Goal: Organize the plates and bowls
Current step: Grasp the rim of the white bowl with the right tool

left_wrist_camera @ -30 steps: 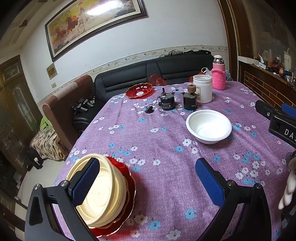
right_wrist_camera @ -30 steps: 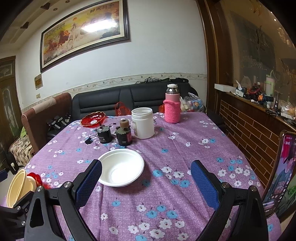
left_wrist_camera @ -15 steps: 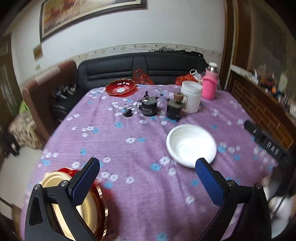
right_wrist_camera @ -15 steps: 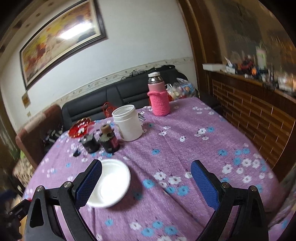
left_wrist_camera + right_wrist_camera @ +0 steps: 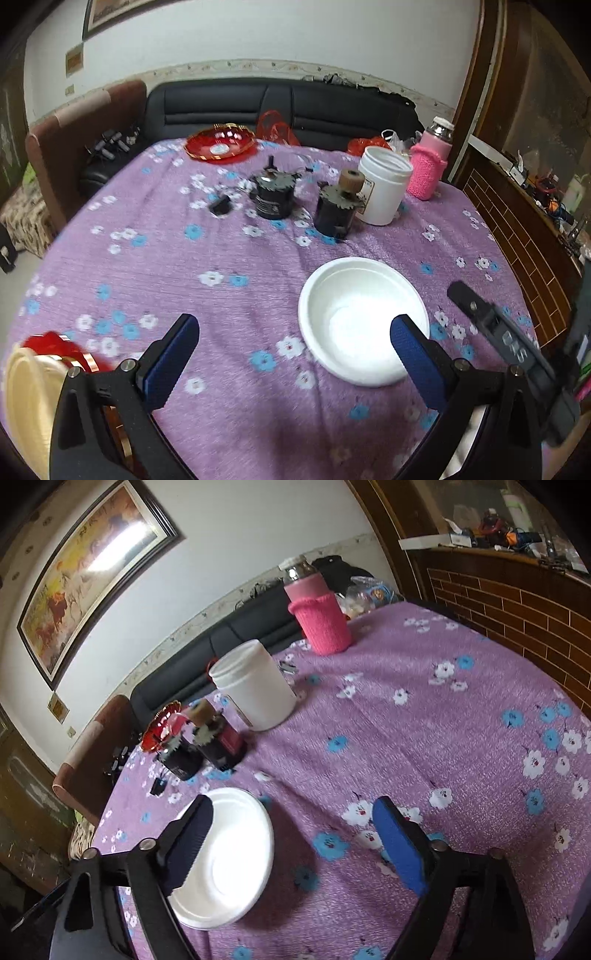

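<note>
A white bowl (image 5: 364, 321) (image 5: 229, 853) sits on the purple flowered tablecloth (image 5: 221, 280). My left gripper (image 5: 295, 354) is open with nothing held, and its right finger (image 5: 417, 362) overlaps the bowl's near rim. My right gripper (image 5: 295, 842) is open with its jaws closing. Its left finger (image 5: 192, 838) hangs over the bowl and its right finger is over bare cloth, with no pad pressing. A cream bowl (image 5: 22, 398) rests on a red plate (image 5: 55, 347) at the table's near left. Another red plate (image 5: 219, 144) (image 5: 162, 731) lies at the far edge.
Two dark motor-like parts (image 5: 273, 195) (image 5: 338, 214), a white jar (image 5: 382, 190) (image 5: 255, 690) and a pink-sleeved flask (image 5: 430, 166) (image 5: 321, 616) stand mid-table at the back. A black sofa (image 5: 258, 107) is behind and a brick counter (image 5: 517, 602) to the right.
My left gripper has swung right, from over the cream bowl to the white bowl. My right gripper has dropped and rolled toward the white bowl, its left finger now over it.
</note>
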Demonstrator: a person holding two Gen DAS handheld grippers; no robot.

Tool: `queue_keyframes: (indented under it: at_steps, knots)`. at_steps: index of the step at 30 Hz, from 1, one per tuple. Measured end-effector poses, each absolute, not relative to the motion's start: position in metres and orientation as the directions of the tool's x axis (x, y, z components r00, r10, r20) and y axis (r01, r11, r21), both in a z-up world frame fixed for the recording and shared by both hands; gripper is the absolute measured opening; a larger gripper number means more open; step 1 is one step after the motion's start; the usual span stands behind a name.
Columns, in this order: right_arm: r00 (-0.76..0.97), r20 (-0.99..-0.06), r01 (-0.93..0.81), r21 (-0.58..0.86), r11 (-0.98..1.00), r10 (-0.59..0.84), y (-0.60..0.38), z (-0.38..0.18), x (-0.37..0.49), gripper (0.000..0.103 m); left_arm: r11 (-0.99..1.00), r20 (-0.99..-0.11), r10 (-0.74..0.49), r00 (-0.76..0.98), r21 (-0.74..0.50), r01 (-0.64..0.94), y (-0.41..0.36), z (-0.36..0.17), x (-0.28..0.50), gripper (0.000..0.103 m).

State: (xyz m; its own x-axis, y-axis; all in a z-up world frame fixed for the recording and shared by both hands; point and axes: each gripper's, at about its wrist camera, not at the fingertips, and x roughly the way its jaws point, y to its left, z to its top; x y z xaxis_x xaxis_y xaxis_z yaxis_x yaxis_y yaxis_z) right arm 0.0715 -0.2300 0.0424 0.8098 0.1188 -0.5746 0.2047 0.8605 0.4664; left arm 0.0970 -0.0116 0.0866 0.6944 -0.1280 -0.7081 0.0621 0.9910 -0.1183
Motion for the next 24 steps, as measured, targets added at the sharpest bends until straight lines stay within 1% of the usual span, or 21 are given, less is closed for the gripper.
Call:
queue_keyframes:
  at_steps: [2, 4, 6, 13, 17, 18, 19, 20, 21, 22, 24]
  knots:
    - [0.805, -0.58, 0.196, 0.459, 0.866, 0.125, -0.23, 0.04, 0.073, 0.084, 0.989, -0.721, -0.137, 0.679, -0.14, 0.05, -0.013, 0.077, 0.113, 0.103]
    - [0.802, -0.584, 0.19, 0.442, 0.877, 0.121, -0.229, 0.04, 0.075, 0.083, 0.986, -0.732, -0.147, 0.665, -0.16, 0.042, -0.012, 0.069, 0.127, 0.103]
    - [0.797, -0.592, 0.183, 0.426, 0.886, 0.12, -0.226, 0.039, 0.077, 0.079, 0.988, -0.743, -0.131, 0.656, -0.15, 0.028, -0.012, 0.059, 0.137, 0.103]
    - [0.757, -0.637, 0.171, 0.404, 0.898, 0.142, -0.217, 0.024, 0.089, 0.072, 0.991, -0.756, -0.105, 0.646, -0.13, 0.008, -0.006, 0.037, 0.146, 0.103]
    - [0.744, -0.649, 0.15, 0.399, 0.905, 0.163, -0.209, 0.019, 0.091, 0.064, 0.983, -0.764, -0.155, 0.626, -0.18, 0.024, -0.002, 0.029, 0.151, 0.102]
    - [0.742, -0.65, 0.147, 0.395, 0.907, 0.163, -0.208, 0.019, 0.091, 0.063, 0.981, -0.768, -0.169, 0.618, -0.192, 0.03, -0.001, 0.026, 0.152, 0.097]
    - [0.74, -0.652, 0.144, 0.39, 0.909, 0.163, -0.206, 0.018, 0.092, 0.062, 0.979, -0.773, -0.178, 0.609, -0.199, 0.035, -0.002, 0.024, 0.154, 0.087]
    - [0.736, -0.656, 0.139, 0.386, 0.912, 0.166, -0.203, 0.017, 0.093, 0.06, 0.978, -0.778, -0.189, 0.6, -0.206, 0.04, -0.002, 0.022, 0.155, 0.081]
    - [0.733, -0.659, 0.136, 0.383, 0.914, 0.168, -0.202, 0.016, 0.094, 0.057, 0.975, -0.783, -0.202, 0.589, -0.216, 0.047, -0.003, 0.02, 0.156, 0.071]
    - [0.73, -0.662, 0.133, 0.38, 0.915, 0.169, -0.2, 0.014, 0.094, 0.057, 0.974, -0.788, -0.21, 0.579, -0.222, 0.05, -0.003, 0.018, 0.157, 0.065]
    - [0.723, -0.669, 0.126, 0.374, 0.919, 0.173, -0.196, 0.012, 0.095, 0.052, 0.973, -0.794, -0.215, 0.568, -0.225, 0.054, -0.005, 0.014, 0.159, 0.06]
